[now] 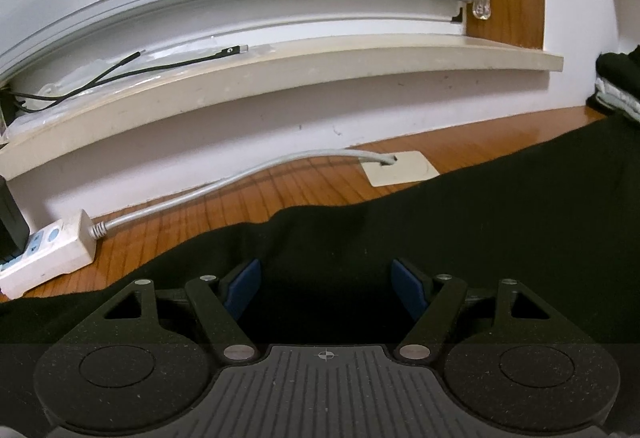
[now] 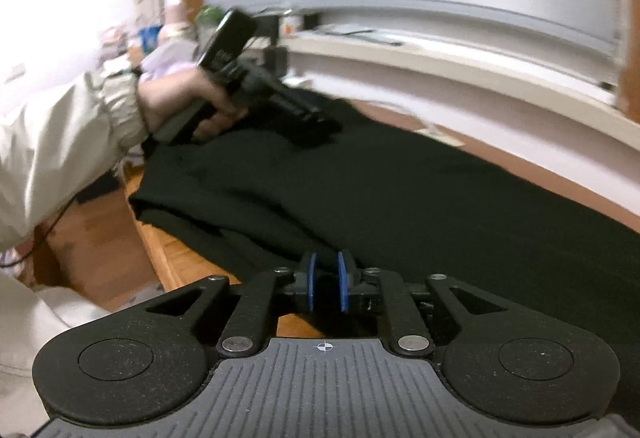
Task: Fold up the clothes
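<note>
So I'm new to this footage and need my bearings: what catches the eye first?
A big black garment lies spread over the wooden table below a windowsill. The left gripper sits on its far side, jaws wide, while the right gripper is at the near edge, jaws almost together. A white power strip lies at the table's left.

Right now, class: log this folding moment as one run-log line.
garment: black cloth spread on wooden table | left gripper: jaws wide, over cloth | right gripper: jaws nearly closed at cloth edge
</note>
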The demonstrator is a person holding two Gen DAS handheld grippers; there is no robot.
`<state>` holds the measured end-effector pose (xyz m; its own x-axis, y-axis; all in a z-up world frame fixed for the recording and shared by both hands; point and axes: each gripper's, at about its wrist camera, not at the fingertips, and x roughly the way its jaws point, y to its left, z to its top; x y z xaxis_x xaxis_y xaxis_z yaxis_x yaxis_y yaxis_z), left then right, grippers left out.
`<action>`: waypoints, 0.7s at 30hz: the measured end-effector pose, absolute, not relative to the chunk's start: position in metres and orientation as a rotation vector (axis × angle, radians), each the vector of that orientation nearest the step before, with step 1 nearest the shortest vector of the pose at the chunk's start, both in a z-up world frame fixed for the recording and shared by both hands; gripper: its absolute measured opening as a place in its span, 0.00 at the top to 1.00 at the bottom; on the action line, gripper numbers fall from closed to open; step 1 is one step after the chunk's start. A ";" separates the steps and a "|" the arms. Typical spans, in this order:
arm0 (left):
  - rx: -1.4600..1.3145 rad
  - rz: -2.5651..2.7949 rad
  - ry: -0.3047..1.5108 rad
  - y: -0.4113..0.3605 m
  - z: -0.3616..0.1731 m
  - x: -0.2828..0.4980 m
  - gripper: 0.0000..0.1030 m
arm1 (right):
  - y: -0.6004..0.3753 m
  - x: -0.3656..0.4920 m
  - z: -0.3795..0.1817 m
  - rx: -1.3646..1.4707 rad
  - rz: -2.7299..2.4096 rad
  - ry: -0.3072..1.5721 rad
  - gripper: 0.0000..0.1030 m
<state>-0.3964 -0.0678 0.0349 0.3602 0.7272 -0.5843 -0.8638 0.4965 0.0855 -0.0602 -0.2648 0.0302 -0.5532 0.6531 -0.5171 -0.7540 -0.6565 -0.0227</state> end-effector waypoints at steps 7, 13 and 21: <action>-0.255 1.038 0.611 -0.068 0.035 -0.397 0.27 | -0.256 -0.084 0.025 -0.697 2.246 0.181 0.63; -0.260 1.035 0.608 -0.068 0.035 -0.398 0.27 | -0.249 -0.090 0.025 -0.739 2.223 0.110 0.58; -0.263 1.032 0.607 -0.067 0.035 -0.398 0.27 | -0.241 -0.077 0.022 -0.694 2.264 0.215 0.89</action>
<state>-0.3985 -0.0669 0.0350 0.3683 0.7221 -0.5856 -0.8626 0.5003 0.0744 -0.0767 -0.2406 0.0221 -0.5753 0.6134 -0.5410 -0.7044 -0.7078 -0.0534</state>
